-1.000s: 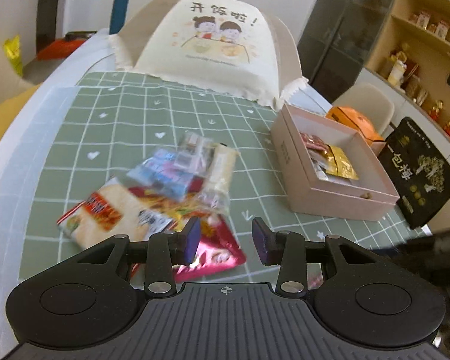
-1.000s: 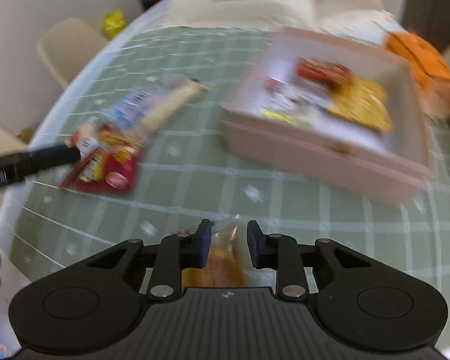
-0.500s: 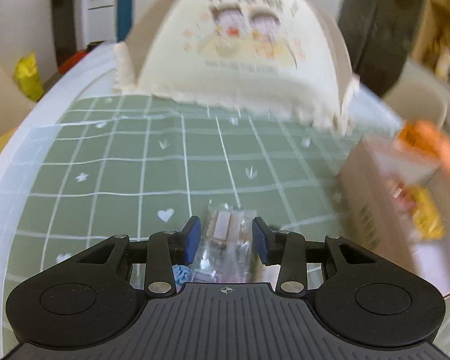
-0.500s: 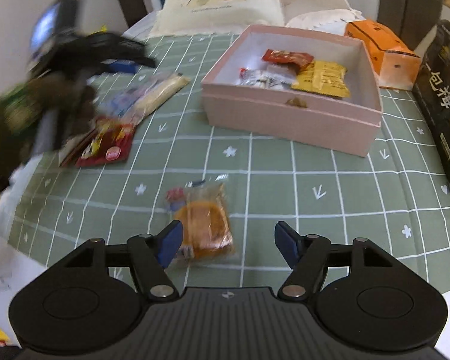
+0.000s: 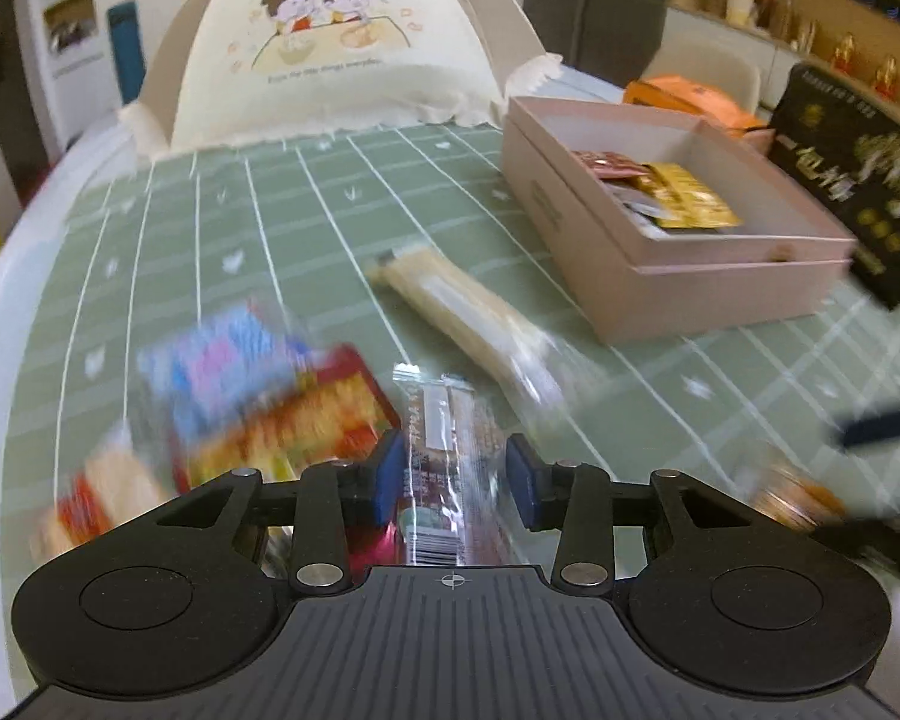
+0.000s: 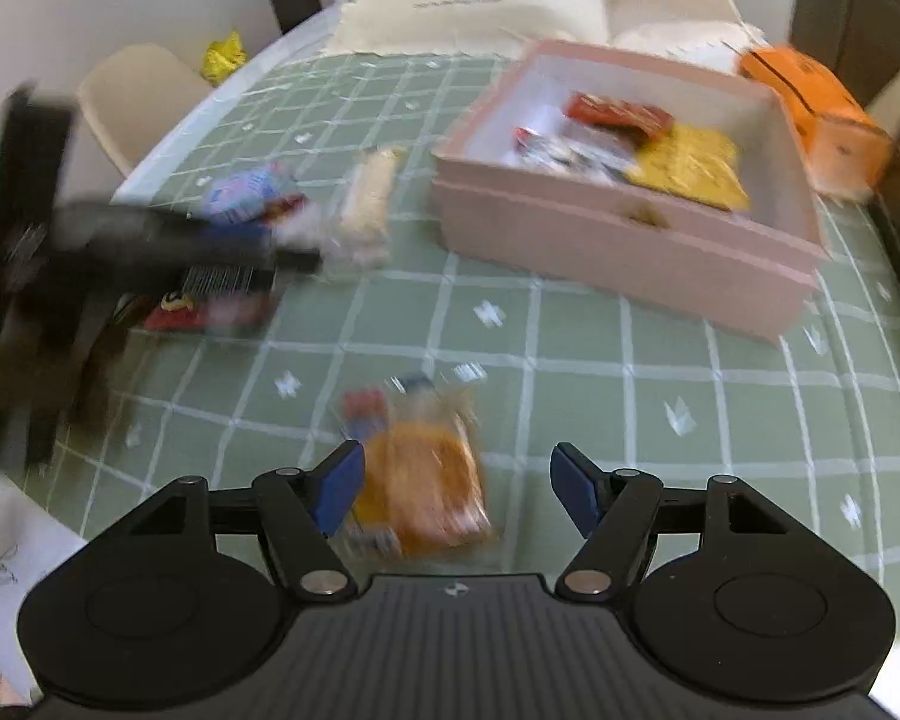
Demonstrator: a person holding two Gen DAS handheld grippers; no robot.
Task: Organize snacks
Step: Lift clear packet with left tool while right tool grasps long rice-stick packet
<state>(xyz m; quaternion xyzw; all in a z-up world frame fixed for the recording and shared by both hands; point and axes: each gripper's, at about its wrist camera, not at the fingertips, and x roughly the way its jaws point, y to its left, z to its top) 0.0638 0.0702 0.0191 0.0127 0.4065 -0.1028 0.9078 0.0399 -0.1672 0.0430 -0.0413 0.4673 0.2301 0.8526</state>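
My left gripper [image 5: 455,477] is shut on a clear-wrapped snack bar [image 5: 450,456] and holds it above a pile of snack packets [image 5: 270,396] on the green checked cloth. A long pale snack pack [image 5: 462,312] lies beside the pile. The pink box [image 5: 570,180] with red and yellow packets inside stands to the right. My right gripper [image 6: 457,492] is open over an orange pastry packet [image 6: 420,480] lying on the cloth. The pink box [image 6: 618,252] is ahead of it, and the left gripper [image 6: 150,240] shows as a dark blur at left.
A cream food cover [image 5: 342,42] stands at the back of the table. An orange box [image 6: 810,102] and a black bag [image 5: 858,180] sit beyond the pink box. A chair [image 6: 132,96] stands at the table's left edge.
My left gripper has lifted the clear-wrapped bar and swung right toward the box. My right gripper let go of the orange pastry packet, opened, and now hovers over it.
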